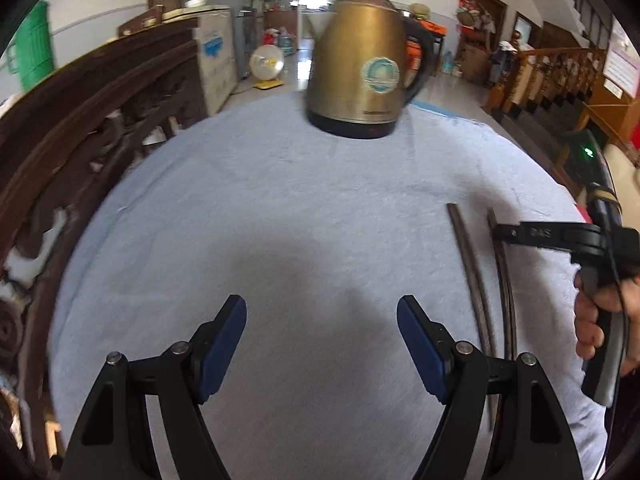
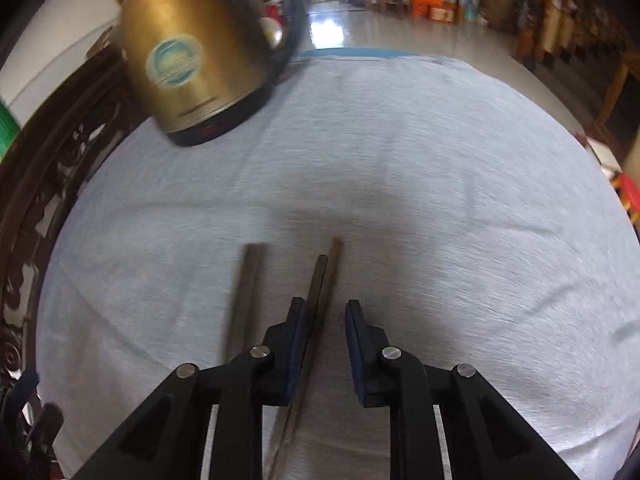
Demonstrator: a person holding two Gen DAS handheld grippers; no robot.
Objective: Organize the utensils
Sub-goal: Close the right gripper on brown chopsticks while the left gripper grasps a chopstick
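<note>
Dark chopsticks lie on the pale blue cloth (image 1: pixel 280 208). In the right wrist view one chopstick (image 2: pixel 245 292) lies alone to the left. A dark chopstick (image 2: pixel 316 288) and a browner one (image 2: pixel 335 254) lie close together, running between the jaws of my right gripper (image 2: pixel 325 312). The jaws stand narrow; the left pad (image 2: pixel 298 332) is against the dark stick and a gap remains at the right pad (image 2: pixel 354 332). In the left wrist view my left gripper (image 1: pixel 322 312) hangs wide open over bare cloth, with the chopsticks (image 1: pixel 472 276) and the right gripper (image 1: pixel 500 234) to its right.
A brass-coloured electric kettle (image 1: pixel 360 72) stands at the far side of the cloth, also seen at the upper left as the kettle (image 2: pixel 188 60). Carved dark wooden furniture (image 1: pixel 80 128) borders the table's left side. A person's hand (image 1: pixel 592 320) holds the right gripper's handle.
</note>
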